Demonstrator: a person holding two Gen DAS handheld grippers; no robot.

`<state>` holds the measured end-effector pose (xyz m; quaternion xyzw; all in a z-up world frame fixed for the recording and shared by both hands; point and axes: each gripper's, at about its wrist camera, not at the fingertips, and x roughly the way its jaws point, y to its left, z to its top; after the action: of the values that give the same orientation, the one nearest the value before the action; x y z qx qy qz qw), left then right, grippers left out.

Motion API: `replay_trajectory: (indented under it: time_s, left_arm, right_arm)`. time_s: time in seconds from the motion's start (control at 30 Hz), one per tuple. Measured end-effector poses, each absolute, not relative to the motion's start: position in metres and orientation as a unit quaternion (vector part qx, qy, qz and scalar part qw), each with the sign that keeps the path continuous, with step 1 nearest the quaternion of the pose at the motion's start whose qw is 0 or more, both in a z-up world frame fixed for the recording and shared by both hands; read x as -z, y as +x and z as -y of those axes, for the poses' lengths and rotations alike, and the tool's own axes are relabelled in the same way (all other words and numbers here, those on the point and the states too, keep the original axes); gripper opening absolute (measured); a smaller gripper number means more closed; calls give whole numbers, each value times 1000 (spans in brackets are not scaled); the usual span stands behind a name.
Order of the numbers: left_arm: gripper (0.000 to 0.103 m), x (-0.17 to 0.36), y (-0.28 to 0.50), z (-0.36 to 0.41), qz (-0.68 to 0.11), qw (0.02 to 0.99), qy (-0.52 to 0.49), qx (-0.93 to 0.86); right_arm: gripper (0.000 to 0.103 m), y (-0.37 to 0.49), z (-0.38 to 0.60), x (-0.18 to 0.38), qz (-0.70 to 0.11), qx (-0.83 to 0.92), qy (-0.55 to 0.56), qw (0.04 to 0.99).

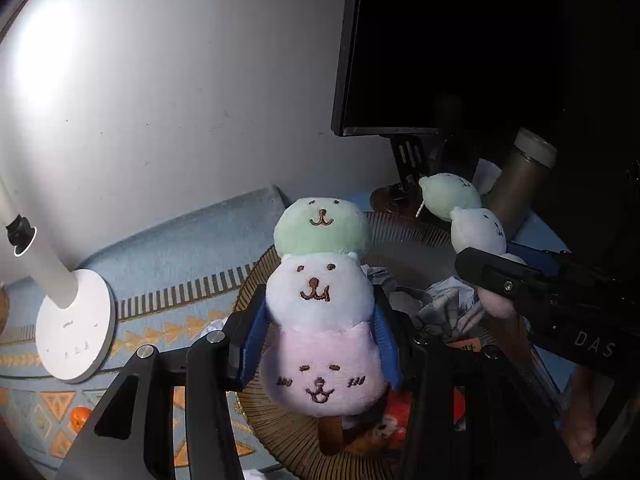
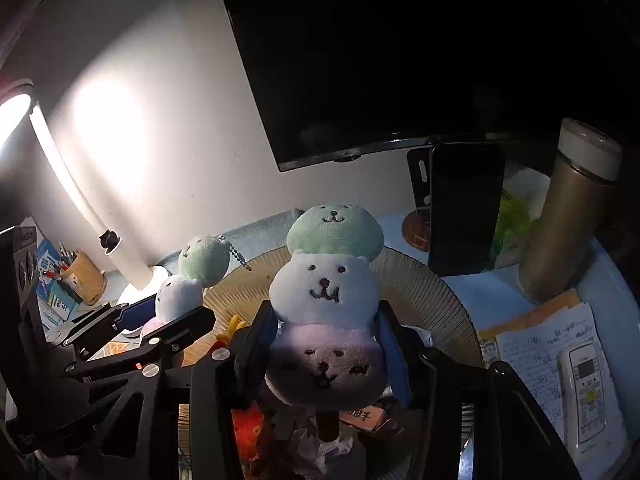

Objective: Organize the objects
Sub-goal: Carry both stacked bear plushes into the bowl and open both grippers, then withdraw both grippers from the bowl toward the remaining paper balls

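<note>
**A:** Tongs status first. My left tongs (image 1: 320,344) are closed on a plush toy (image 1: 320,320), blue pads pressed into its sides at the white and pink tiers. My right tongs (image 2: 326,348) grip a second plush toy (image 2: 326,312) the same way. Each toy is a stack of three bear faces, green over white over pink, on a brown stick. Neither pair of tongs has slack; the plush bulges around the pads.

**B:** Where are the toys relative to the surface?

**A:** Both held in the air, upright, above a round woven basket (image 2: 432,280). Neither touches it. From the right wrist view the left toy sits just beside and to the left of mine.

**B:** What is in the basket?

**A:** Crumpled paper (image 1: 448,304), an orange-red packet (image 2: 248,420), other small items I cannot identify in the dark.

**B:** Progress estimate?

**A:** Judgement only: partway. Two toys picked, no destination visible yet. Still loose on the blue cloth surface (image 1: 180,248): a remote control (image 2: 588,396) on papers (image 2: 536,352), a bottle (image 2: 568,220), a phone (image 2: 464,208) propped by the monitor (image 2: 400,60). Lamp (image 1: 74,320) and pen cup (image 2: 84,276) look settled.

**B:** Left to do?

**A:** Place both toys, then probably the loose items.
</note>
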<state>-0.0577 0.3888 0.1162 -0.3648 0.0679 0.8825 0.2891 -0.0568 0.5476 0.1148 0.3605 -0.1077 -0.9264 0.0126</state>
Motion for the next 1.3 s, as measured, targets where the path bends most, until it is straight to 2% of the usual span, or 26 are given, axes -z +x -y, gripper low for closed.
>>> replay_trajectory:
  time_s: [0.13, 0.2, 0.23, 0.27, 0.33, 0.67, 0.97, 1.1, 1.3]
  left_arm:
    - [46, -105, -74, -403, -52, 288, -388, -874]
    - [52, -101, -79, -406, -52, 288, -398, -869]
    - [63, -100, -81, -407, -53, 293, -405, -865]
    - [82, -99, -81, -407, -55, 293, -410, -862]
    - [92, -100, -77, -400, -58, 285, -395, -871]
    - [92, -130, -40, -336, -38, 274, -353, -894]
    - [93, -127, 5, -197, 5, 213, -327, -921]
    - [94, -96, 27, -128, 18, 148, -326, -934]
    - [94, -57, 46, -78, 40, 112, -337, -934]
  right_arm:
    - [48, -80, -554, -104, 111, 920, 376, 10]
    - [50, -90, -555, -101, 113, 916, 385, 11]
    - [52, -94, -556, -99, 117, 914, 388, 14]
    - [60, -97, -556, -97, 121, 912, 391, 21]
    - [69, -97, -558, -94, 132, 908, 396, 29]
    - [69, -48, -534, -120, 108, 922, 371, 27]
    - [69, 24, -430, -152, 50, 940, 323, 102]
    - [69, 58, -383, -130, 15, 948, 298, 111]
    - [69, 71, -342, -64, 37, 938, 314, 144]
